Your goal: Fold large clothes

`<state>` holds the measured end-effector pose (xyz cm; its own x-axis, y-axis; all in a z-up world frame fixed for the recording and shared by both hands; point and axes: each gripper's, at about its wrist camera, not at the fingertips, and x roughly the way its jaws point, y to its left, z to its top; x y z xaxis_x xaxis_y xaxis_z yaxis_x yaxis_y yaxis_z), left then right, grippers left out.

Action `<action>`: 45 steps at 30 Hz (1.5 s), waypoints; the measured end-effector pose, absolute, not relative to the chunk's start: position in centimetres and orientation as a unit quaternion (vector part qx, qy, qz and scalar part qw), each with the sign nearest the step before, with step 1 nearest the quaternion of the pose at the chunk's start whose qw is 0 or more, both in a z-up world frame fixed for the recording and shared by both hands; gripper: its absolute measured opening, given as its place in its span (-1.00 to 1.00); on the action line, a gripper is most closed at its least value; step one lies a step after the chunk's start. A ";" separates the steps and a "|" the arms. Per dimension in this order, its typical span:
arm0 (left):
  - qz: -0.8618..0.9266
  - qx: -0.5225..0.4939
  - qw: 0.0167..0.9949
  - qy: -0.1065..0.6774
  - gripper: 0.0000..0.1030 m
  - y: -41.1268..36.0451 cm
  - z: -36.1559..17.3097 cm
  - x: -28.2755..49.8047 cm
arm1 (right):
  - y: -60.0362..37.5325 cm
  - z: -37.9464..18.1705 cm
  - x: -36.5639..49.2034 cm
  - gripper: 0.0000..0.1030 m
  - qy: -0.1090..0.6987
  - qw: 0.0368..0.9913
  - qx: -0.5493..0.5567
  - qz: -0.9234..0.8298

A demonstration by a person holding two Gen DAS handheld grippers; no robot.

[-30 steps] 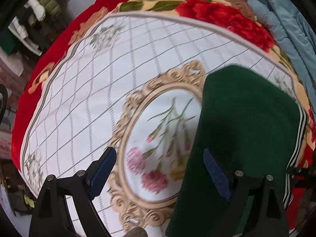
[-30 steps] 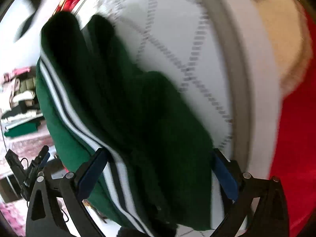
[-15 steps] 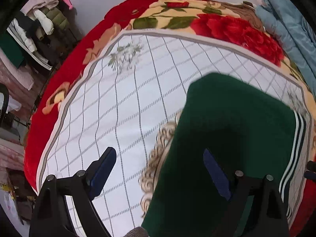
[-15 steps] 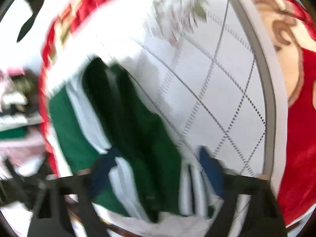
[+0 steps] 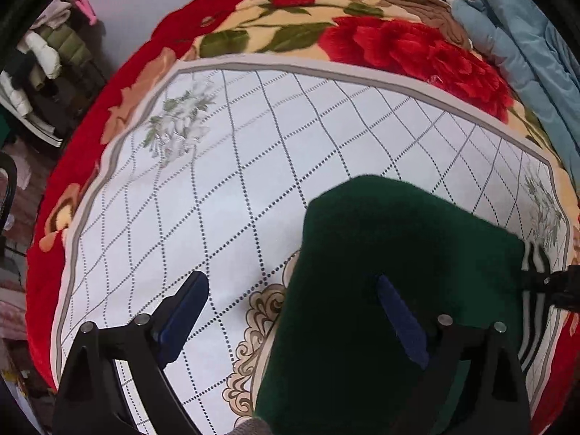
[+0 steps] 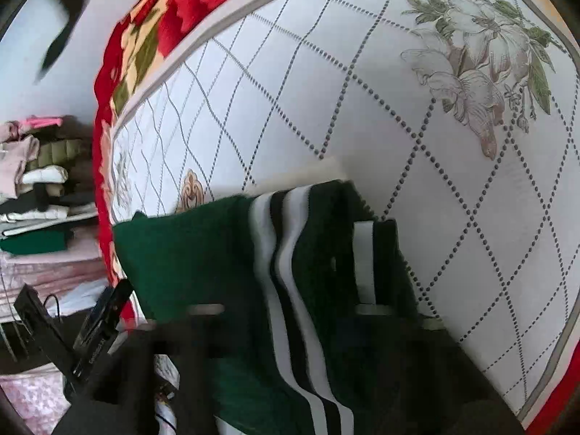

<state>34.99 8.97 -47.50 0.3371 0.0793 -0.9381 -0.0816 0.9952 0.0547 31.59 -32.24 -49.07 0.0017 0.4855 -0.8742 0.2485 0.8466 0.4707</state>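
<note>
A dark green garment [image 5: 398, 253] with white and black stripes lies folded on the white quilted bed cover [image 5: 253, 145]. My left gripper [image 5: 290, 308] is open above it, the right finger over the green cloth and the left finger over the bare cover. In the right wrist view the same garment [image 6: 203, 261] shows its striped band [image 6: 282, 290]. My right gripper [image 6: 282, 330] is blurred and low in the frame over the striped edge; its jaws stand wide apart with the cloth between them.
A red floral blanket [image 5: 398, 47] borders the cover. Light blue bedding [image 5: 525, 47] lies at the far right. Stacked folded clothes [image 6: 36, 188] stand on shelves to the left, off the bed. The left gripper shows in the right wrist view [image 6: 90, 330].
The green garment has been drawn toward the near edge of the bed, and it now covers most of the floral medallion. The right gripper has swung and now looks along the striped edge.
</note>
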 end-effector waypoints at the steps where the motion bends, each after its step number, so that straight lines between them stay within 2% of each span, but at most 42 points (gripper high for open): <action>1: 0.045 -0.002 0.818 0.574 0.85 9.0 -47.6 35.0 | -32.1 -48.4 31.5 -0.70 0.693 0.670 0.252 0.087; 3: 0.036 -0.004 0.816 0.577 0.85 9.0 -47.8 35.0 | -32.5 -47.2 31.0 -0.75 0.680 0.690 0.242 0.058; 7: 0.030 0.008 0.814 0.580 0.85 8.6 -47.8 34.8 | -34.2 -49.0 31.0 -0.76 0.682 0.685 0.256 0.007; 9: 0.030 0.013 0.812 0.583 0.85 8.5 -47.7 34.8 | -33.8 -49.9 31.5 -0.73 0.695 0.670 0.261 0.004; 11: 0.030 0.008 0.809 0.588 0.85 8.6 -47.4 34.6 | -33.8 -49.3 31.7 -0.60 0.693 0.671 0.264 0.013; 12: 0.029 0.003 0.807 0.590 0.85 8.7 -47.2 34.4 | -33.9 -48.6 31.5 -0.50 0.687 0.676 0.266 0.020; 13: 0.027 -0.006 0.805 0.592 0.85 8.8 -46.9 34.2 | -34.2 -47.4 30.8 -0.12 0.679 0.686 0.262 0.029; 14: 0.025 -0.016 0.803 0.596 0.85 8.9 -46.6 33.8 | -34.6 -46.5 30.1 0.37 0.674 0.691 0.260 0.033; 15: 0.024 -0.021 0.801 0.598 0.85 8.9 -46.3 33.5 | -35.1 -45.3 28.9 0.50 0.662 0.702 0.259 0.041; 21: 0.019 -0.026 0.781 0.624 0.85 8.0 -45.8 29.3 | -37.5 -42.8 21.6 0.54 0.675 0.677 0.285 0.067; 27: 0.024 0.005 0.753 0.657 0.85 6.4 -48.6 25.9 | -37.6 -46.8 15.1 0.54 0.720 0.615 0.317 0.057; 28: 0.026 0.016 0.752 0.658 0.85 6.0 -49.0 25.6 | -37.2 -48.0 14.4 0.50 0.729 0.601 0.323 0.059; 30: 0.028 0.033 0.752 0.657 0.85 5.7 -49.3 25.2 | -36.4 -50.0 13.7 0.09 0.739 0.585 0.328 0.063; 31: 0.030 0.041 0.754 0.655 0.85 5.5 -49.3 25.1 | -36.1 -50.8 13.4 -0.24 0.742 0.585 0.324 0.052; 32: 0.030 0.049 0.755 0.653 0.85 5.4 -49.4 25.1 | -36.0 -51.1 13.3 -0.48 0.740 0.583 0.330 0.054; 39: 0.027 0.093 0.751 0.653 0.86 4.7 -49.7 24.9 | -36.9 -43.5 11.8 -0.61 0.667 0.649 0.361 0.063; 40: 0.029 0.102 0.749 0.654 0.86 4.5 -49.8 24.9 | -37.4 -43.7 11.5 -0.89 0.670 0.659 0.340 0.037; 41: 0.031 0.109 0.747 0.655 0.86 4.4 -49.9 24.9 | -38.2 -44.7 11.2 -1.00 0.681 0.666 0.306 -0.006; 43: 0.033 0.111 0.745 0.657 0.86 4.3 -49.8 24.9 | -40.0 -48.3 10.6 -1.00 0.708 0.636 0.304 -0.043; 45: 0.034 0.110 0.746 0.656 0.86 4.2 -49.3 25.0 | -42.2 -50.7 9.7 -0.99 0.697 0.589 0.409 -0.034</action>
<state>24.97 4.23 -49.32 0.1367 0.1946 -0.9713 0.0935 0.9736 0.2082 9.66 -42.20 -50.65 0.0273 0.5301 -0.8475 0.6092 0.6634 0.4346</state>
